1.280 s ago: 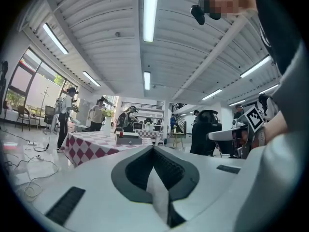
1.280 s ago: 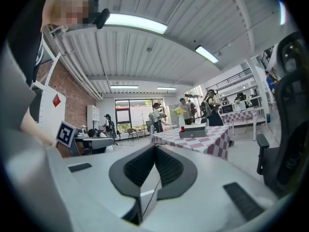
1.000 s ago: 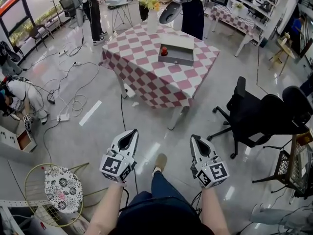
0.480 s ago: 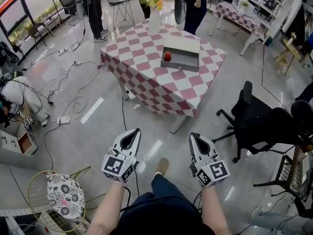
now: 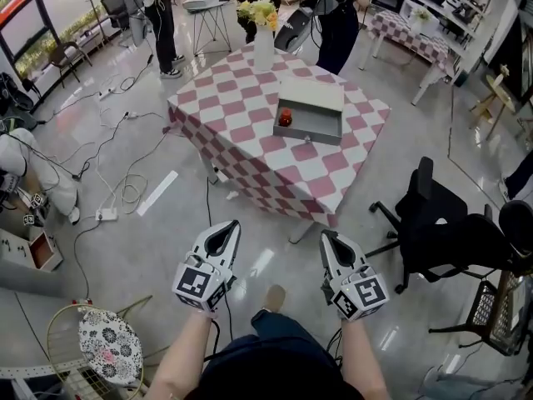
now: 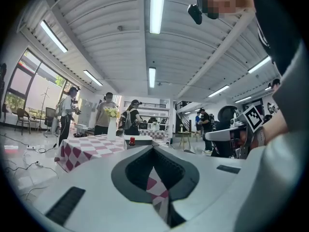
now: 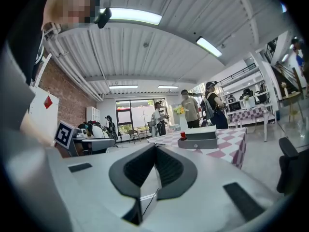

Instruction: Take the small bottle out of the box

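A small bottle [image 5: 286,118] with a red top stands inside an open grey box [image 5: 320,125] on a table with a pink-and-white chequered cloth [image 5: 241,107]. Both grippers hover low over the floor, well short of the table, and hold nothing. My left gripper [image 5: 226,227] is shut and so is my right gripper [image 5: 326,237]. In the left gripper view the shut jaws [image 6: 153,148] point toward the distant bottle [image 6: 132,141]. The right gripper view shows the bottle [image 7: 183,136] at the box's [image 7: 199,140] left end, far beyond the shut tips [image 7: 155,147].
A white vase of flowers [image 5: 263,44] stands on the table's far side. Black office chairs [image 5: 441,219] stand to the right. Cables and a power strip [image 5: 108,213] lie on the floor at left. A floral stool [image 5: 106,337] is at lower left. People [image 5: 337,15] stand behind the table.
The table with the box has come closer and sits lower in the head view. Both grippers keep the same shut pose in front of the person.
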`<state>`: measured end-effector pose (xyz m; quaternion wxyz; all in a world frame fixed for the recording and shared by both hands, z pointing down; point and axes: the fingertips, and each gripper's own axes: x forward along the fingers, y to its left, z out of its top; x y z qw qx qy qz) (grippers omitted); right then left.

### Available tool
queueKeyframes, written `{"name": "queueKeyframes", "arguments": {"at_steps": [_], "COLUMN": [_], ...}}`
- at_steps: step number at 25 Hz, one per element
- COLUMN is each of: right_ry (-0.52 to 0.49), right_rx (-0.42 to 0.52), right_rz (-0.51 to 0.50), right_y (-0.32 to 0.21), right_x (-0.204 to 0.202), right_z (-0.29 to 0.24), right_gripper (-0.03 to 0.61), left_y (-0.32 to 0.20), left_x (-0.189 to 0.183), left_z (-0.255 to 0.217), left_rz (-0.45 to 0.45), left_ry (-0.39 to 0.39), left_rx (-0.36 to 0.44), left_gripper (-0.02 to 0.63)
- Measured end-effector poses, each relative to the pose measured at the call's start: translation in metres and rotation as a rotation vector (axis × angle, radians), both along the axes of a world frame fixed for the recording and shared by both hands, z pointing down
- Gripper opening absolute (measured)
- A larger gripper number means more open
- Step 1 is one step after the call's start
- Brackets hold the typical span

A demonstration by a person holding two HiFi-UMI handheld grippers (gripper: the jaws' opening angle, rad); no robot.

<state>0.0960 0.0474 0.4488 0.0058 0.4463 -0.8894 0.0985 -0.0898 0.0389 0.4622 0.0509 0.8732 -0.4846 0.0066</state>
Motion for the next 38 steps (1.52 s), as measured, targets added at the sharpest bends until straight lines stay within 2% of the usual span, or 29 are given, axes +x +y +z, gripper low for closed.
{"name": "queueKeyframes", "arguments": {"at_steps": [12,28,38], "right_ry": [0.002,0.000,0.007], "right_rx": [-0.004,-0.033,-0.029], "right_rz": [-0.013,-0.024,0.009], "right_y": [-0.070,-0.100,-0.149], "right_x": [0.011,0.013,0.009], "right_z": [0.006,0.015,0.012], "right_gripper": [0.003,0.003,0.003], "left_y": [-0.076,-0.109,-0.164], "left_x": [0.019,0.022,0.024], "left_z": [-0.002,0.009,0.002], "left_rz": [0.019,0.014,0.057], "left_ry": [0.006,-0.001,-0.003], "left_rx": [0.024,0.005,0.006], "left_gripper": [0.003,0.003,0.003]}}
